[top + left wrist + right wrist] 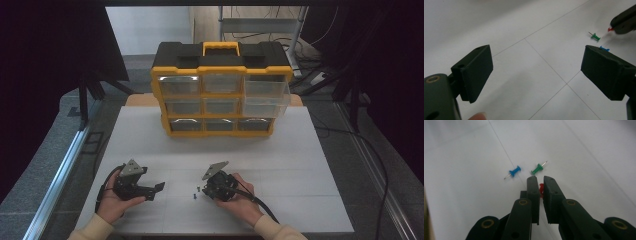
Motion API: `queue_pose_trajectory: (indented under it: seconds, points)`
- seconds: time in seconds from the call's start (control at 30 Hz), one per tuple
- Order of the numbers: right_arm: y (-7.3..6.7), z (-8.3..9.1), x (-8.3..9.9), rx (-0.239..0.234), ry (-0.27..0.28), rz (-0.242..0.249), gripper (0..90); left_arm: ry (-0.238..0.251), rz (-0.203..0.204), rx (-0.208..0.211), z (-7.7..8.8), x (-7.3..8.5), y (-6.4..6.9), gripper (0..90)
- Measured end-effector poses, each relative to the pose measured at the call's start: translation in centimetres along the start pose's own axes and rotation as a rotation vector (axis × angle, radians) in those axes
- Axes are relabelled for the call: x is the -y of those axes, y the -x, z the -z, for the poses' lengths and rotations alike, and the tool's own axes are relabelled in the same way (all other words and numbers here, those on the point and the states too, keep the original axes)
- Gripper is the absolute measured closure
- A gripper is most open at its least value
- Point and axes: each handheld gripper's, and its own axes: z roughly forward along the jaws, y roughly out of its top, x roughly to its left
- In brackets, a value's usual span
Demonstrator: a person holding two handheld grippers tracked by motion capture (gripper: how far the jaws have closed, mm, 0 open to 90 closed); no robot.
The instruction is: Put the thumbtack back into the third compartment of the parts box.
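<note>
While the right gripper (539, 185) rests low on the white table (300, 150), its fingers (533, 192) are clamped on a red pushpin (541, 189). Just ahead of them lie 2 more pins, a green pushpin (537, 169) and a blue pushpin (514, 172), close together. Well apart, the left gripper (536, 67) has its fingers (475, 70) spread wide over bare table. A yellow-and-black drawer cabinet (221, 90) stands at the far side.

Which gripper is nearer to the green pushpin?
Right. The right gripper, shut on the red pushpin, sits just short of the green pushpin. The left gripper rests open, farther off across the table.
</note>
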Motion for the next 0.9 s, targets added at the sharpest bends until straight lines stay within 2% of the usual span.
queue_pose_trajectory:
  seconds: [0.2,0.3,0.53,0.63,0.8,0.9]
  points:
    - [1.3,3.0,-0.2,-0.038,0.096,-0.065,84.0,-0.001,0.000,0.001,0.1,0.0,0.0,11.0]
    - [1.9,4.5,-0.4,-0.047,0.151,-0.076,84.0,0.000,0.003,0.001,0.1,0.0,0.0,11.0]
    - [3.2,9.2,-1.4,-0.011,0.261,-0.087,84.1,-0.002,0.004,0.003,-0.1,0.0,0.0,10.9]
    - [3.4,11.0,-2.0,0.001,0.313,-0.091,84.0,-0.002,0.008,0.003,-0.1,0.0,0.0,10.8]
    - [3.6,14.6,-2.8,0.053,0.418,-0.091,84.0,-0.003,0.009,0.006,-0.2,-0.1,0.0,10.7]
    - [3.8,16.4,-3.0,0.067,0.455,-0.106,84.0,-0.003,0.005,0.007,-0.2,-0.1,0.0,10.7]
